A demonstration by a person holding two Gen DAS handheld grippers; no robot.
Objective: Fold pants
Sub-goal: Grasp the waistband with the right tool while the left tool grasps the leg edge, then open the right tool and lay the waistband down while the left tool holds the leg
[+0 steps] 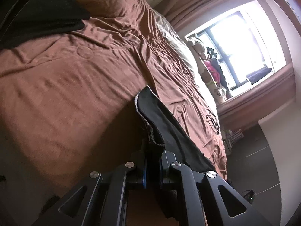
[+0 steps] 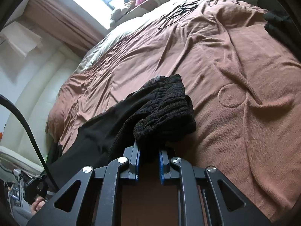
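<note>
Black pants (image 1: 169,128) hang above a bed with a brown blanket (image 1: 75,75). My left gripper (image 1: 153,150) is shut on the ribbed waistband, which stands up between its blue-padded fingers, and the cloth trails off to the right. In the right wrist view my right gripper (image 2: 149,148) is shut on the bunched knit waistband of the pants (image 2: 165,109). From there the dark cloth stretches away to the left over the blanket (image 2: 225,66).
Other black clothing (image 1: 43,17) lies at the far end of the bed, seen at the right edge as black cloth (image 2: 280,26). A black cable (image 2: 184,7) lies on the blanket near the window (image 1: 242,43). Stuffed toys and clothes (image 1: 210,64) sit on the sill. A hand (image 2: 37,205) shows at lower left.
</note>
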